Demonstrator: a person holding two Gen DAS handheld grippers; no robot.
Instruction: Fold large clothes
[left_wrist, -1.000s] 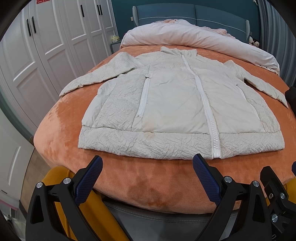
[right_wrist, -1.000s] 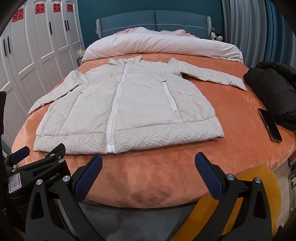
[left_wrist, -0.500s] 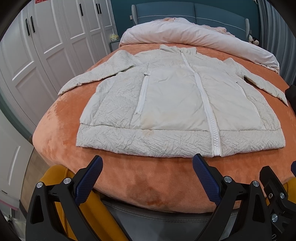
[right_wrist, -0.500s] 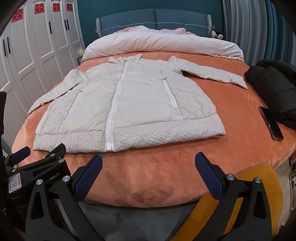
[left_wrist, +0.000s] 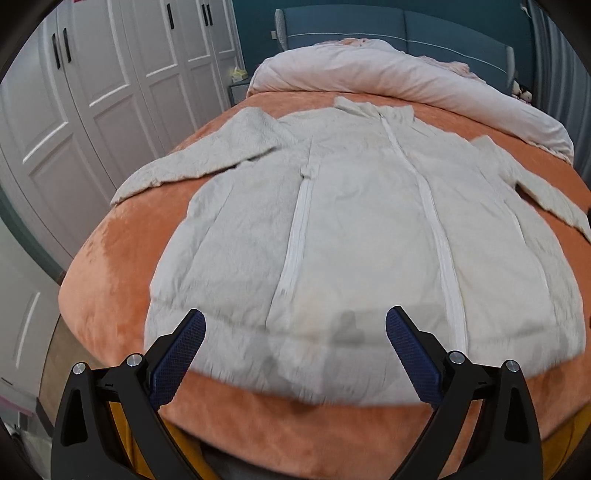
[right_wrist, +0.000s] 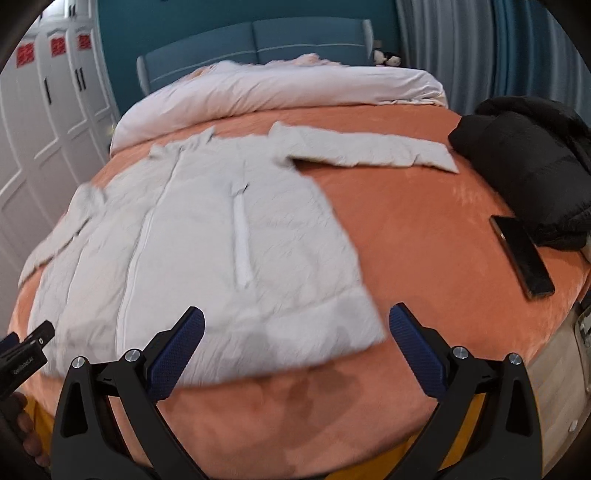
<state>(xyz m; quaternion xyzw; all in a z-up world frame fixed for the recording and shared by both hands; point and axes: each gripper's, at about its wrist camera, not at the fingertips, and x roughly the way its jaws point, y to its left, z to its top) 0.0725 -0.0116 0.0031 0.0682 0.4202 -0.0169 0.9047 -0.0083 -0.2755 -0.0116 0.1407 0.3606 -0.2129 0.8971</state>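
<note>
White jacket (left_wrist: 369, 229) lies flat, front up, zipped, sleeves spread, on the orange bed (left_wrist: 110, 266). We take the jacket as landmark. Left of it: white wardrobe doors (left_wrist: 92, 92). Our left claw (left_wrist: 295, 334) hangs over the jacket's near hem, left of the centre zipper (left_wrist: 439, 236), released wide, holding nothing. We judge it is lined up to pinch the hem for a first fold. Our right claw (right_wrist: 295, 332) sits over the hem's right corner, also released, empty. Right sleeve (right_wrist: 369, 151) stretches away from the body, likely spread for an easy fold-in. Right of the jacket: phone (right_wrist: 521, 254), then black coat (right_wrist: 532, 166), both apart from it. Frames are blurred.
</note>
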